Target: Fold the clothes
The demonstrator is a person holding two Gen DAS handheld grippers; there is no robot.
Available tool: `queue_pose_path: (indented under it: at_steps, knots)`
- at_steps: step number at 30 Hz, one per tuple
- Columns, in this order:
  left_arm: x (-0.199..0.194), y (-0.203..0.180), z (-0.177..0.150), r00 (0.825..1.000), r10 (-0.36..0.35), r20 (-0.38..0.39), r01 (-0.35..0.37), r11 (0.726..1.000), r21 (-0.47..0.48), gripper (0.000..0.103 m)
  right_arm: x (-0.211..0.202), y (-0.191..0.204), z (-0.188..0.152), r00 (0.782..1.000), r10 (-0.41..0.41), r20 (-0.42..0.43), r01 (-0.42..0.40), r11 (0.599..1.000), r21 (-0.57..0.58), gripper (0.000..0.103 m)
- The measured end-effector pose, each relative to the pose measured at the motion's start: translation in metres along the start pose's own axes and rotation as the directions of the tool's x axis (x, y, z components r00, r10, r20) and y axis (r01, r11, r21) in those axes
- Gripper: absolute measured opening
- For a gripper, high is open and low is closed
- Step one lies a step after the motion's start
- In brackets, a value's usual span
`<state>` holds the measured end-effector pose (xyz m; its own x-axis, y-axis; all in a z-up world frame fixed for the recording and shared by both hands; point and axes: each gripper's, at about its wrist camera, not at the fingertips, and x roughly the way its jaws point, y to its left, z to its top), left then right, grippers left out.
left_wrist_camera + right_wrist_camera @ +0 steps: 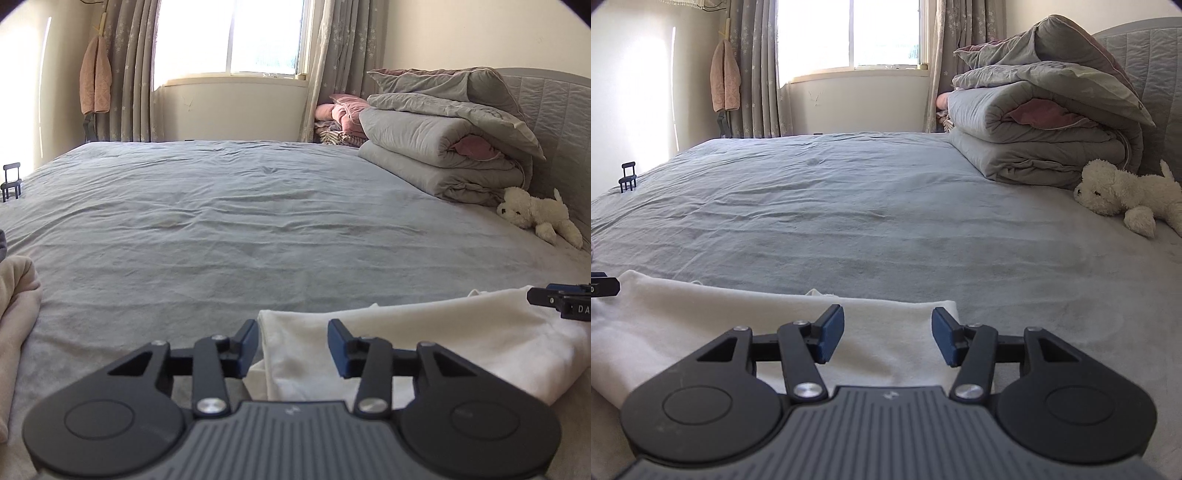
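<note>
Both jaws part-open, over white cloth [424, 343], nothing gripped

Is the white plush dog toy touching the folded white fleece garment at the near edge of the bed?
Apart. The right wrist view shows the white plush dog toy beside the stacked grey quilts, with bare grey bedsheet between it and the folded white fleece garment.

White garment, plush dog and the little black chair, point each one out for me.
white garment [713, 317]: right wrist view, on its flat upper face.
plush dog [1108, 190]: right wrist view, on its head.
little black chair [12, 181]: left wrist view, on its seat.
</note>
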<state>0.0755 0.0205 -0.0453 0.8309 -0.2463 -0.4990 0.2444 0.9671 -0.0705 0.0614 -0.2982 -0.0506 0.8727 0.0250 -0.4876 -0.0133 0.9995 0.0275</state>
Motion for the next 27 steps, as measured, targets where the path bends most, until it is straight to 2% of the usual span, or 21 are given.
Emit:
queue_pose_path:
  at_steps: [1,3,5,10,13,15,22,25,27]
  knots:
    - [0.003,-0.004,0.002,1.000,-0.011,-0.009,0.011,1.000,0.005,0.038,0.002,0.001,0.002,1.000,0.006,-0.003,-0.006,1.000,0.010,0.055]
    - [0.009,-0.011,0.005,0.999,-0.032,-0.027,0.033,0.999,0.014,0.025,0.008,0.007,0.005,0.999,0.028,-0.021,-0.028,0.999,0.018,0.055]
    - [0.017,-0.019,0.007,0.998,-0.038,-0.050,0.039,0.999,0.024,0.023,0.013,0.017,0.006,0.998,0.048,-0.044,-0.048,0.999,0.015,0.055]
    - [0.034,-0.037,0.001,0.992,-0.034,-0.118,0.044,0.996,0.084,0.022,0.030,0.047,0.008,0.987,0.116,-0.111,-0.117,0.993,0.006,0.055]
    - [0.044,-0.035,-0.003,0.987,-0.008,-0.161,0.026,0.994,0.110,0.022,0.049,0.059,0.008,0.981,0.100,-0.167,-0.103,0.995,-0.009,0.059]
    - [0.044,-0.031,-0.002,0.985,-0.016,-0.171,0.032,0.995,0.091,0.022,0.058,0.065,0.006,0.981,0.074,-0.177,-0.083,0.996,-0.040,0.062]
    - [0.035,-0.024,0.005,0.990,-0.039,-0.135,0.040,0.999,0.011,0.023,0.042,0.054,0.010,0.983,0.083,-0.163,-0.088,0.996,-0.021,0.062]
    - [0.031,-0.020,0.009,0.994,-0.029,-0.105,0.028,0.999,-0.016,0.026,0.032,0.042,0.011,0.986,0.064,-0.156,-0.065,0.998,-0.004,0.062]
    - [0.031,-0.016,0.008,0.993,-0.030,-0.115,0.027,0.999,-0.029,0.027,0.027,0.036,0.010,0.986,0.043,-0.159,-0.045,0.999,-0.009,0.062]
